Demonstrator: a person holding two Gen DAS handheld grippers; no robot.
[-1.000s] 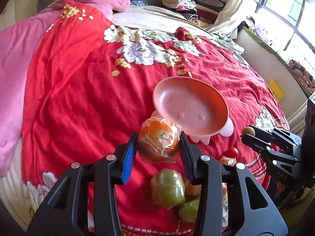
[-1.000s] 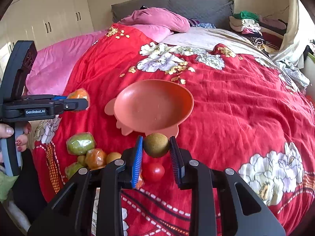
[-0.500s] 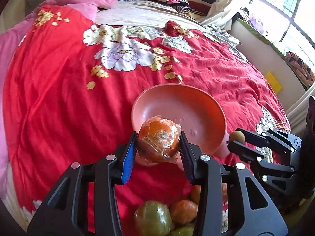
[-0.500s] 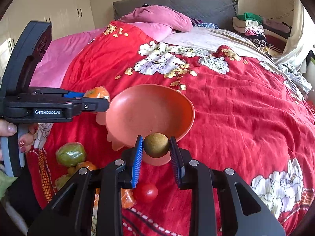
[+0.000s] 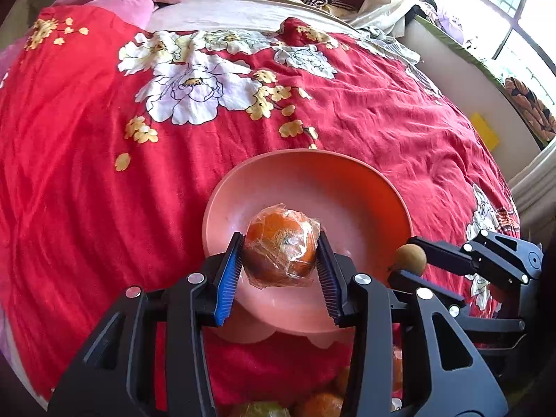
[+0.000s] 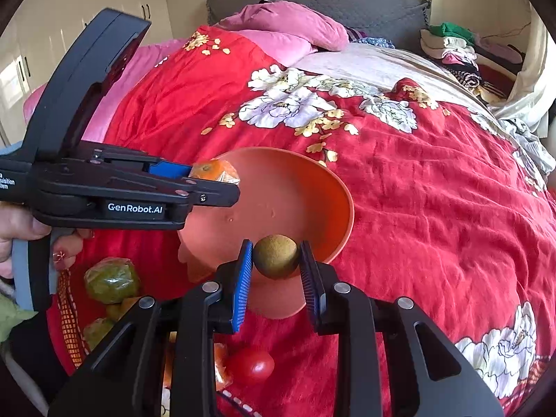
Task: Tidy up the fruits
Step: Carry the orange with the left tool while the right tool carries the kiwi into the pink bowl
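Hanging between left tongs (image 5: 279,260): wrapped orange (image 5: 281,243).

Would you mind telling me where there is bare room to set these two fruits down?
The bowl is bare inside, under the orange and the brown fruit. The quilt beyond and right of the bowl is free too. Near the left of the bowl it is crowded: green fruit and tomato.

Bed (image 6: 434,208) under a red quilt with white flowers. Resting on it: pink bowl (image 6: 333,191), red tomato (image 6: 252,365), wrapped green fruit (image 6: 111,279) beside more wrapped fruit. Farther back: pink pillow (image 6: 295,24) and folded clothes (image 6: 451,48).
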